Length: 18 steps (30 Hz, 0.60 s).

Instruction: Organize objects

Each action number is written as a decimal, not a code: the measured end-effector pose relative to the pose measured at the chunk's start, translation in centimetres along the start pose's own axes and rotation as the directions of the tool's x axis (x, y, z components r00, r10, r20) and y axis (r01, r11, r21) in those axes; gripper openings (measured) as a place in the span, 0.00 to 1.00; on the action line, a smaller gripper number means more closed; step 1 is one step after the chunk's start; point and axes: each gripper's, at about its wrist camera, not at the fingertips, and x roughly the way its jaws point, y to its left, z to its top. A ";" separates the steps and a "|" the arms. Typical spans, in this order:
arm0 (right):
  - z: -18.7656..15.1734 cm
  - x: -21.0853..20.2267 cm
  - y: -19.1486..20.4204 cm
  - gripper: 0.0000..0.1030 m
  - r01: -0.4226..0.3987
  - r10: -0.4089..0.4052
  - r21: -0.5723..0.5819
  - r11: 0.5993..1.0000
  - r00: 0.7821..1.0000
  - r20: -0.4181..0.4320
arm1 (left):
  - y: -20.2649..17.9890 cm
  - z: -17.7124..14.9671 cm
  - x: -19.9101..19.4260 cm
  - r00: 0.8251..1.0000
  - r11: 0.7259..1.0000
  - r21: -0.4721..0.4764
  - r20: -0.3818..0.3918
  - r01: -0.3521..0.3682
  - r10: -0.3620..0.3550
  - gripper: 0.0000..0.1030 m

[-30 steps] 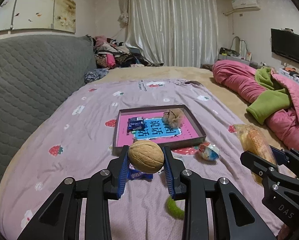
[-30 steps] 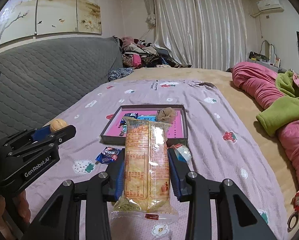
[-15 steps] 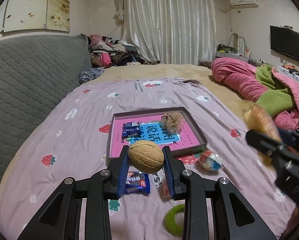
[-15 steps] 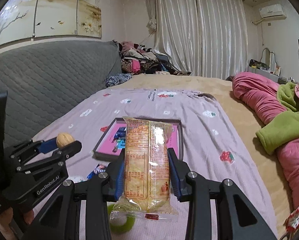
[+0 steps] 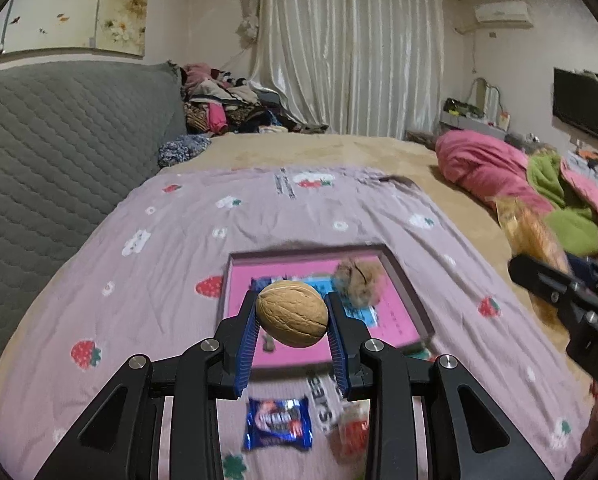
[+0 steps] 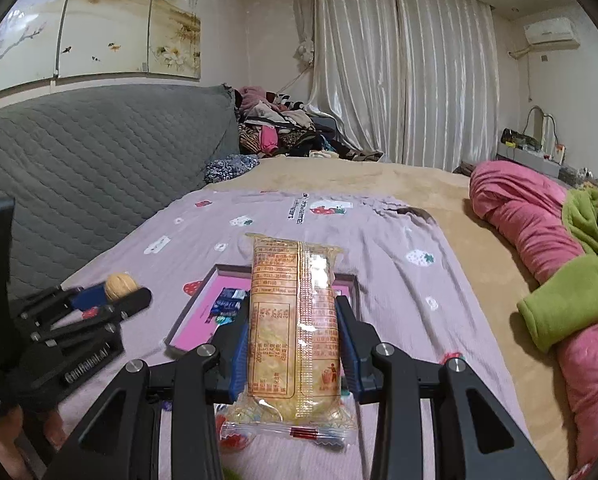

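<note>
Clamping a walnut, the left tool hangs over the tray; the right tool pinches a snack packet.

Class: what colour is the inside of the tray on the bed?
Pink, on the tray; left wrist view.

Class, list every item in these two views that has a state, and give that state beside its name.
Left tongs: shut on the walnut, off the bed.
Right tongs: shut on the snack packet, held lengthwise.
Pink tray: open-topped, holding a blue wrapper and a fluffy ball.
Blue candy packet: lying loose on the sheet.
</note>
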 end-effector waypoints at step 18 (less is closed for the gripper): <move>3.6 10.6 -1.4 0.37 -0.019 0.019 -0.019 1.000 1.000 -0.013 | 1.8 4.2 9.8 1.000 0.999 -0.038 0.008 0.029 -0.029 0.32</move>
